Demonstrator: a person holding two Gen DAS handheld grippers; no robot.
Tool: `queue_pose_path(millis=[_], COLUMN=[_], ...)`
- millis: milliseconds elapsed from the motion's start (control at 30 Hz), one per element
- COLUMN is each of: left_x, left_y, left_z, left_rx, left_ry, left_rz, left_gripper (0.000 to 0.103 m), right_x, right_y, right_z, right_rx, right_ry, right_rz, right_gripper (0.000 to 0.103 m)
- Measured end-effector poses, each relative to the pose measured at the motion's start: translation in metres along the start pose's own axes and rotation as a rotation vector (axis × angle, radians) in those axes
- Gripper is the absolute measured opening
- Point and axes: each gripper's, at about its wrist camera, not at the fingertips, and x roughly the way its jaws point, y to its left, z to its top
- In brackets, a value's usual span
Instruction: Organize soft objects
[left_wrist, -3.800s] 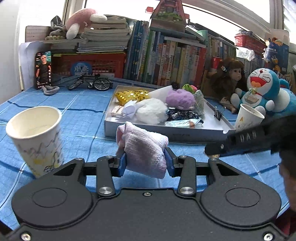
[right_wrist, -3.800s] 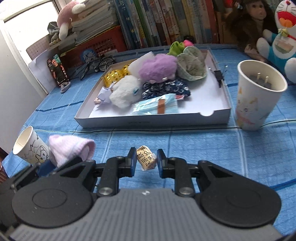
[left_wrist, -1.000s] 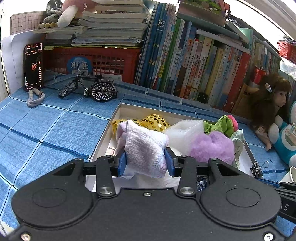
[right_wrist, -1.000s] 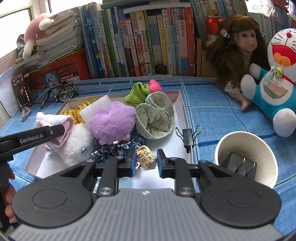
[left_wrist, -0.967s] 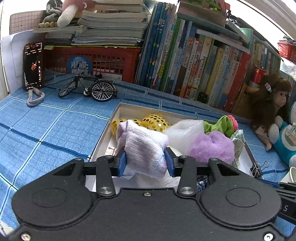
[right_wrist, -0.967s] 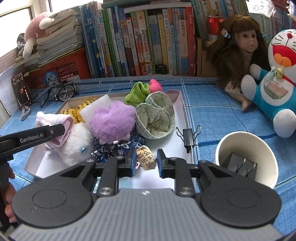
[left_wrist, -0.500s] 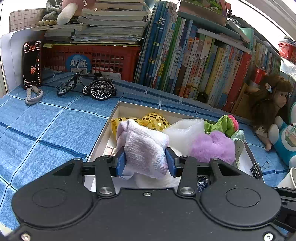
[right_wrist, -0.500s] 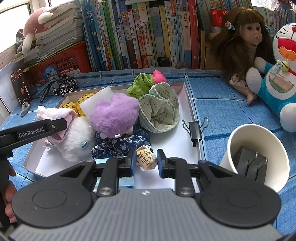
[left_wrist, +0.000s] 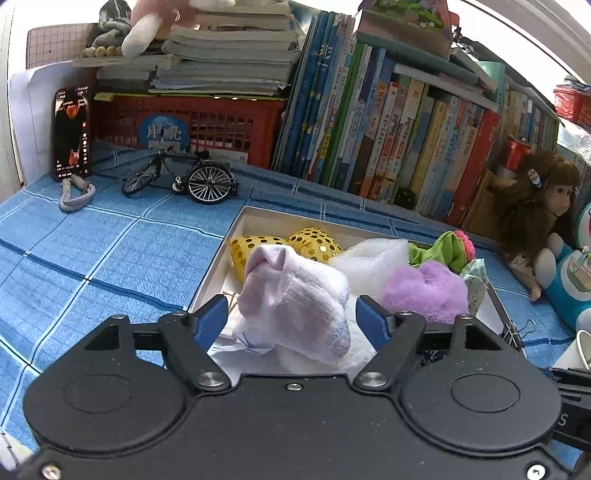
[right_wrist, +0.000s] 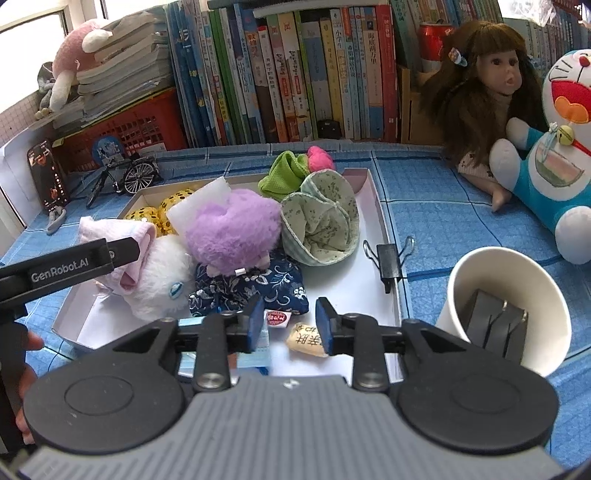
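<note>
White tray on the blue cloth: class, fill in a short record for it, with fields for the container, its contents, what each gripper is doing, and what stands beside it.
container: white tray
contents: purple plush, white plush, pink sock, small printed pouch
left gripper: jaws opening, pads clear of pink sock
right gripper: jaws opening, small printed pouch beneath on tray floor
beside: paper cup, binder clip

My two wrist cameras look forward and down, close over the shallow white cardboard tray (left_wrist: 236, 225) (right_wrist: 384, 221); both share it and the upright row of books (left_wrist: 388, 122) (right_wrist: 280, 74).
</note>
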Motion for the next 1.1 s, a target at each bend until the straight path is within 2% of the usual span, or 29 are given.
queue_pose_path(millis=[267,867,1100], left_x=[-0.020,-0.085,-0.113], left_y=[0.001,0.007,0.007], left_z=[-0.002,-0.022,-0.031], left_rx=[0.007,0.028,0.043], left_ry=[-0.013,-0.039,-0.078], left_rz=[-0.036,-0.129,-0.142], left_gripper=[0.085,0.087,0.089], right_x=[-0.017,-0.079,-0.099], right_y=[0.003,0.008,0.007], right_z=[-0.003,-0.028,-0.043], right_rx=[-0.023,-0.109,-0.121], right_ry=[-0.036,-0.166,-0.218], right_rz=[0.010,0.046,0.045], right_gripper=[0.060,0.076,0.081])
